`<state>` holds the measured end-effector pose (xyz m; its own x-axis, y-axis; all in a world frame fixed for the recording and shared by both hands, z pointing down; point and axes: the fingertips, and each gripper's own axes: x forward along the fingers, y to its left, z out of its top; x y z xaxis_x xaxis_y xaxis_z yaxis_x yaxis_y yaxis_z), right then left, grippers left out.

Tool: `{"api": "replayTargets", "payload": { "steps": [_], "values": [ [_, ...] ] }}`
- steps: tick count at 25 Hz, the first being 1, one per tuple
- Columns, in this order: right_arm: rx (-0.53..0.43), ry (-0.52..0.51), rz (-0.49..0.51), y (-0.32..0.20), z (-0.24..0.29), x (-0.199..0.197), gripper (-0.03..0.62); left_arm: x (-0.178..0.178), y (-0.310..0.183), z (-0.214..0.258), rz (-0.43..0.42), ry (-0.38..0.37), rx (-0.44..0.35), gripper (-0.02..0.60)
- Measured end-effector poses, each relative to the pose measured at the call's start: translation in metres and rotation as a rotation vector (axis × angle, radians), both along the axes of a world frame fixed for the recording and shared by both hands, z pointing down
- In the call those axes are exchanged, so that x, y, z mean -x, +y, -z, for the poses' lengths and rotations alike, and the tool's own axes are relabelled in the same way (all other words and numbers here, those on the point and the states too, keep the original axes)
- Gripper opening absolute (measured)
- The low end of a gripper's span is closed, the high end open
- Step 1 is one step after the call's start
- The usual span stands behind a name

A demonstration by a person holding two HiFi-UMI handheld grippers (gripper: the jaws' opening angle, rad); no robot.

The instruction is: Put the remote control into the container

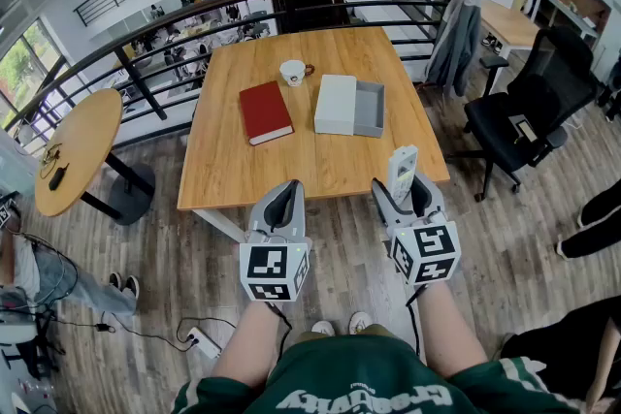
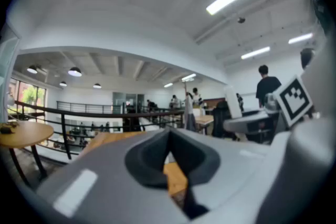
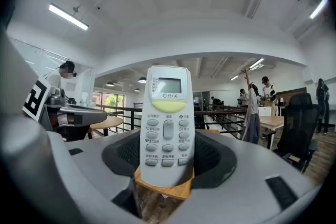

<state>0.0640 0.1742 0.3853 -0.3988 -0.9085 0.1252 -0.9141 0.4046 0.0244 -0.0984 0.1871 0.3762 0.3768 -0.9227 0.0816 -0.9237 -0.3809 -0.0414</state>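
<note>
Head view: remote control [image 1: 402,172] upright in right gripper [image 1: 404,196], short of the worktop [image 1: 233,160]; open grey container [image 1: 370,110] well apart.
Left gripper view: left gripper [image 2: 169,144] jaws clenched, empty.
Right gripper view: jaws grasping the remote control. Pickup done, placing left.

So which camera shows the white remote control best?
The right gripper view: the white remote control with grey buttons stands central, face-on, clamped in the right tongs. The head view shows it small; the left gripper view, barely a sliver.
</note>
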Motion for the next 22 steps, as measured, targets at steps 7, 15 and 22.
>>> {"api": "replayTargets", "payload": {
  "steps": [7, 15, 22],
  "values": [
    [-0.001, -0.013, 0.014, 0.0, 0.0, -0.003, 0.264, -0.004, -0.001, -0.001, 0.01, -0.005, 0.001, 0.0],
    [-0.002, -0.017, 0.027, -0.004, 0.0, -0.009, 0.264, -0.012, -0.002, 0.0, 0.017, -0.014, 0.0, 0.0],
    [-0.008, -0.025, 0.044, -0.013, 0.001, -0.021, 0.265, -0.031, -0.008, 0.0, 0.025, -0.005, -0.002, 0.0]
  ]
}}
